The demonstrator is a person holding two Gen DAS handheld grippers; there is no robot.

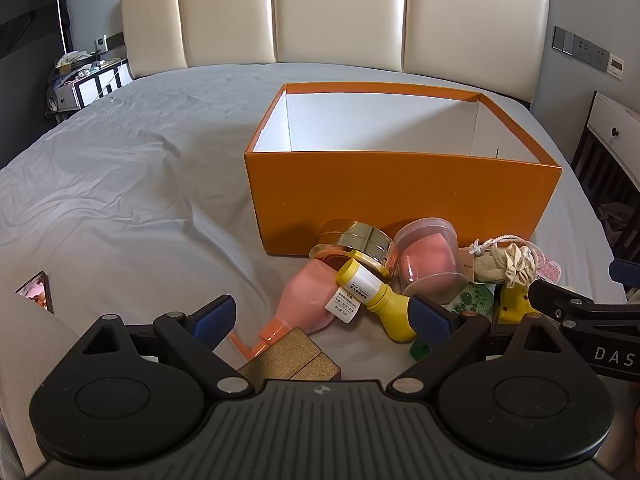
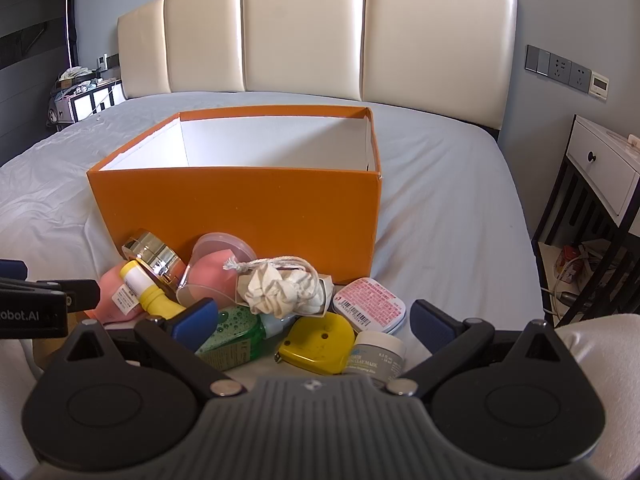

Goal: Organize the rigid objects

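Observation:
An open orange box (image 1: 400, 196) (image 2: 236, 208) with a white inside stands on the bed. A heap of small items lies at its near wall: a pink pump bottle (image 1: 308, 300), a yellow bottle (image 1: 380, 300) (image 2: 150, 292), a gold jar (image 1: 356, 246) (image 2: 154, 258), a clear tub with a pink sponge (image 1: 430, 260) (image 2: 216, 268), a cloth pouch (image 1: 508, 266) (image 2: 280, 290), a green gel bottle (image 2: 232, 336), a yellow tape measure (image 2: 320, 340), a pink-labelled tin (image 2: 370, 306), a small grey jar (image 2: 378, 354) and a gold box (image 1: 292, 358). My left gripper (image 1: 324, 318) is open over the pink and yellow bottles. My right gripper (image 2: 314, 322) is open over the tape measure.
The grey bed sheet (image 1: 120, 184) stretches left and behind the box, up to a cream padded headboard (image 1: 336, 12). A phone (image 1: 36, 292) lies at the bed's left edge. A white nightstand (image 2: 600, 172) stands to the right, a cluttered one (image 1: 88, 80) at the far left.

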